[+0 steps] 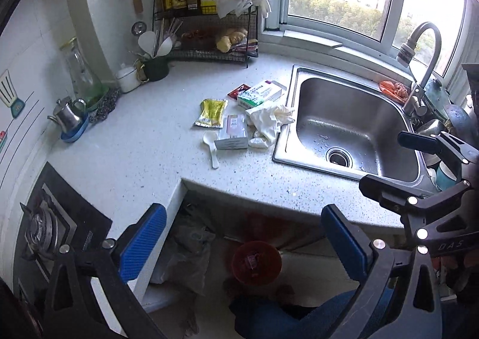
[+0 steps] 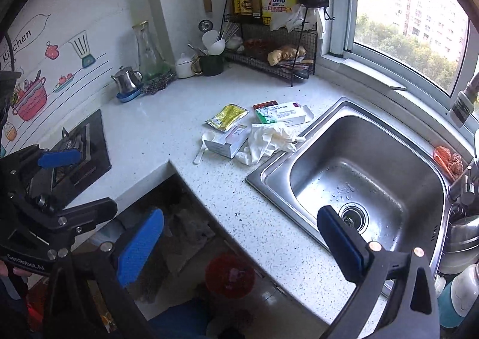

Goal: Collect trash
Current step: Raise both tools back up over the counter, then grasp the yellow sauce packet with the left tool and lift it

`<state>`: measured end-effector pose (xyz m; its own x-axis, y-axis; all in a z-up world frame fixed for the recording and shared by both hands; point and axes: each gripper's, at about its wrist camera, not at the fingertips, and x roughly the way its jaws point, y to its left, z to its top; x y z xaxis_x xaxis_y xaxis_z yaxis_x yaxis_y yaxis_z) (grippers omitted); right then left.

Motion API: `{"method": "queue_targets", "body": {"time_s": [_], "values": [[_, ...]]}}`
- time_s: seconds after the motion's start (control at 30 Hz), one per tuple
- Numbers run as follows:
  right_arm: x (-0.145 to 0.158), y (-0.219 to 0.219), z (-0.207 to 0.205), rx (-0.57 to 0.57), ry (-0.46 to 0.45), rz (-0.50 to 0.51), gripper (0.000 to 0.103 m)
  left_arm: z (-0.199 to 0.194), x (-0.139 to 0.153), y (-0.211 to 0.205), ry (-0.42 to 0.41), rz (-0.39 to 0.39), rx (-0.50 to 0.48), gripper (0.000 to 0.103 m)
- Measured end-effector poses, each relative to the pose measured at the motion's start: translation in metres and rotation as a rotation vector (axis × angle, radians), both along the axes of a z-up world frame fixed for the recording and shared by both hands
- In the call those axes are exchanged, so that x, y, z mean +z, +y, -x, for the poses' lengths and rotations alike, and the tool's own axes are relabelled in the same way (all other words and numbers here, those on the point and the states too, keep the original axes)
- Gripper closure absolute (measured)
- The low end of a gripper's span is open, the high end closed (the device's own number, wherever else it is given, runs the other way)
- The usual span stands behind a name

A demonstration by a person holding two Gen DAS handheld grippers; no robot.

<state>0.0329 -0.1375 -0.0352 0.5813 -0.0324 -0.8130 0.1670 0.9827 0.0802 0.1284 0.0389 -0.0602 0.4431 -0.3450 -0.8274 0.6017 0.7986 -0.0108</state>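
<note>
Both grippers (image 1: 244, 246) (image 2: 239, 243) empty, jaws wide apart. Approach step; next: drop onto glove (image 1: 269, 122), prob. nearest trash.

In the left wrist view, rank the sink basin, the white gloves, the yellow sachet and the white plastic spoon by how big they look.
1. sink basin
2. white gloves
3. yellow sachet
4. white plastic spoon

The gloves and sachet are fairly close; the crumpled gloves spread a bit wider. All lie at similar depth on the counter.
</note>
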Motion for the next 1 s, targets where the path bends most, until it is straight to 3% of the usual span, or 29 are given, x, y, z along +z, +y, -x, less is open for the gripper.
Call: {"method": "queue_targets", "body": {"time_s": [0.23,0.47,0.7,1.0], "values": [[0.001,-0.021,-0.024,-0.073,-0.009,0.017,0.000,-0.045,-0.005,-0.025,-0.007,-0.011,-0.076,0.001],[-0.011,-0.036,-0.070,-0.188,0.021,0.000,0.000,-0.114,-0.017,-0.048,0.025,-0.023,-0.175,0.001],[-0.029,-0.047,-0.122,-0.308,0.068,-0.021,0.000,-0.197,-0.040,-0.062,0.113,-0.045,-0.245,0.001],[-0.060,-0.057,-0.177,-0.406,0.172,-0.023,0.000,-0.265,-0.082,-0.083,0.203,-0.102,-0.326,0.001]]}}
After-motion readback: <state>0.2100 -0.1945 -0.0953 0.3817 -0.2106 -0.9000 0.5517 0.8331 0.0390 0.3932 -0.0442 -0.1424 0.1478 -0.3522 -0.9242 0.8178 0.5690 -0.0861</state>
